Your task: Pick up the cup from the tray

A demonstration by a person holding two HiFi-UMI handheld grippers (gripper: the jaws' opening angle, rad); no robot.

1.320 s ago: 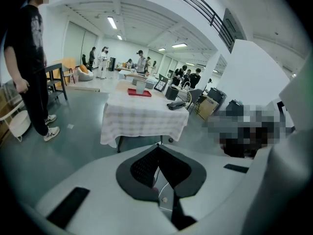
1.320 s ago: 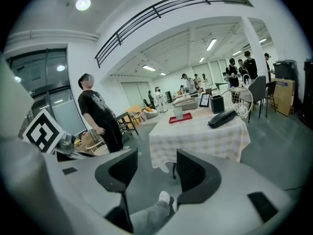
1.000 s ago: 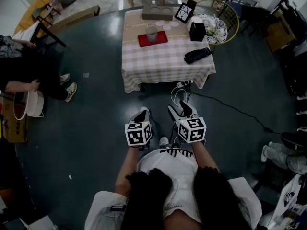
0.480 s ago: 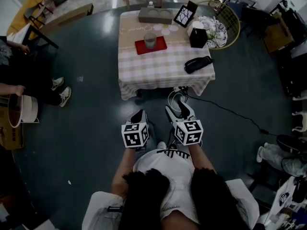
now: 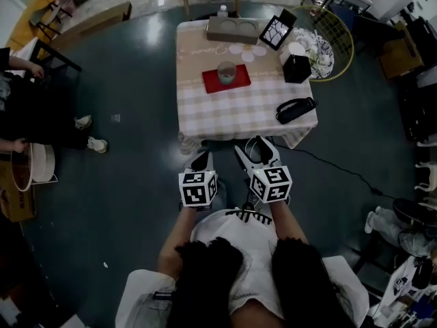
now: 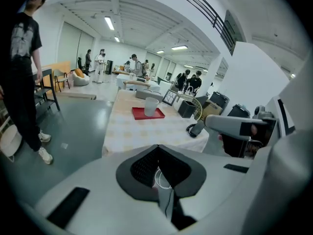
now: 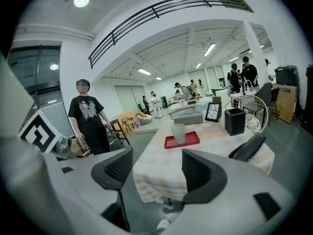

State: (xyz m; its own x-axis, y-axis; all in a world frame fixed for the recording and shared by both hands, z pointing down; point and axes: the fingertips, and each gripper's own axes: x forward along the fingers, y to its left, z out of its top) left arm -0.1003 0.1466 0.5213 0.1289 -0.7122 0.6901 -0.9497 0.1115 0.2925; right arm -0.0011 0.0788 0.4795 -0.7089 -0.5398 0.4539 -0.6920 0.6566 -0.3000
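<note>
A frosted cup (image 5: 227, 72) stands upright on a red tray (image 5: 236, 85) in the middle of a table with a checked cloth (image 5: 232, 115). Both grippers hang in front of the table's near edge, short of the cloth. My left gripper (image 5: 202, 160) is shut, its dark pads meeting with nothing between them (image 6: 157, 148). My right gripper (image 5: 254, 150) is open and empty; its jaws have just been opening. In the right gripper view the cup (image 7: 179, 133) and tray (image 7: 190, 140) lie straight ahead above the gap (image 7: 156, 173). The left gripper view has the cup (image 6: 151, 105) far ahead.
On the table lie a black pouch (image 5: 295, 110), a black box (image 5: 297, 67), a picture frame (image 5: 277, 30) and a grey holder (image 5: 233, 29). A round wire basket (image 5: 333, 41) stands at the table's right. A person (image 7: 89, 116) stands to the left; a cable (image 5: 341, 166) crosses the floor.
Both grippers have moved forward, so the table stands closer and larger. The right gripper's jaws stand wider apart than before. The left gripper's jaws stay shut.
</note>
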